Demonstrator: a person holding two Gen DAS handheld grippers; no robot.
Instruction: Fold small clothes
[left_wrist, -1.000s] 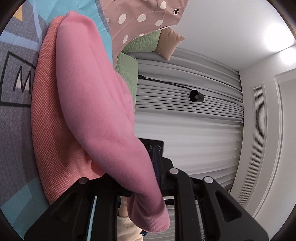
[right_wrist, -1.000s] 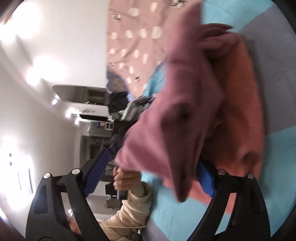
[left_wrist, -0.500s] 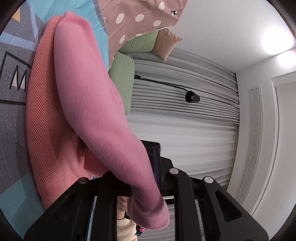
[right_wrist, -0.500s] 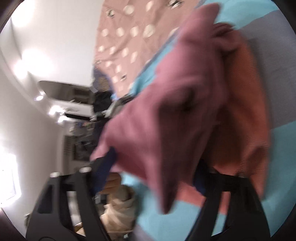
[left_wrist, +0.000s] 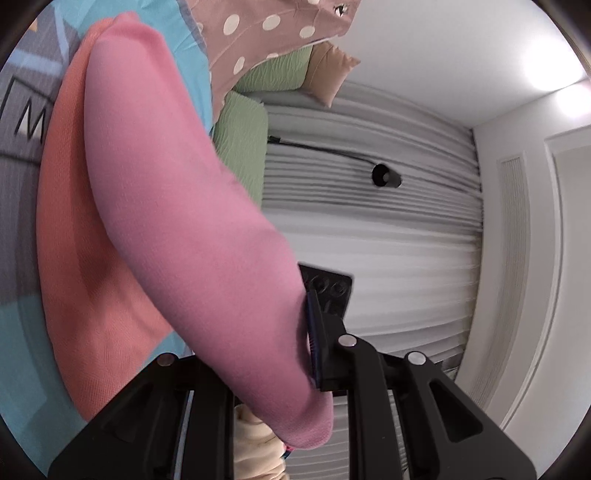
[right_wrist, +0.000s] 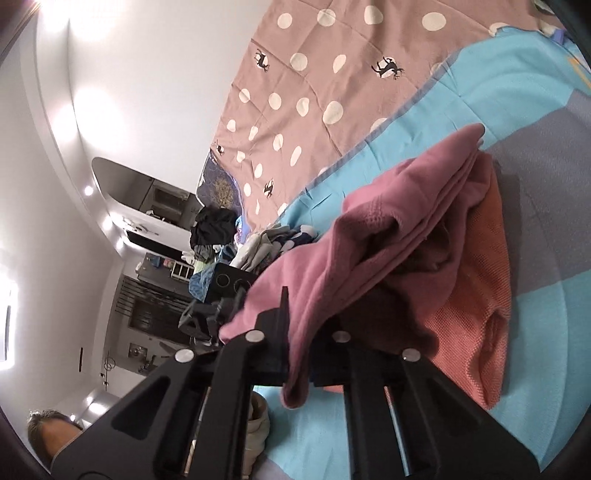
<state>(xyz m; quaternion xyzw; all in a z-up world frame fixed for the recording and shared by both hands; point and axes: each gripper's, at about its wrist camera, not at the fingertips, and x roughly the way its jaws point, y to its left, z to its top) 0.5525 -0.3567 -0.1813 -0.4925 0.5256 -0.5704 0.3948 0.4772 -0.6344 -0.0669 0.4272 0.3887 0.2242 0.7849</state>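
My right gripper (right_wrist: 295, 343) was wide apart a second ago with the pink garment (right_wrist: 388, 236) hanging loose between its fingers; now the jaws have clamped down on a fold of it, cloth pinched between the pads and a tail hanging below. Right view is sharp again after the blur half a second back, and the bed sits lower in it. My left gripper (left_wrist: 291, 332) is unchanged: clenched on the garment's other edge, pink cloth (left_wrist: 177, 206) draped over the left finger, blue pad (left_wrist: 314, 332) pressed against it. Garment is held up between both grippers, far end trailing onto the blue-grey bedspread (right_wrist: 517, 96). Its orange knit part (right_wrist: 476, 295) lies on the bedspread under the pink. Left view barely shifted: curtain (left_wrist: 388, 240) and green pillows (left_wrist: 243, 147) are slightly lower in the frame. Polka-dot sheet (right_wrist: 314, 85) behind, clothes pile (right_wrist: 236, 243) at the far edge. Cream sleeve (left_wrist: 255, 450) shows below my left fingers.
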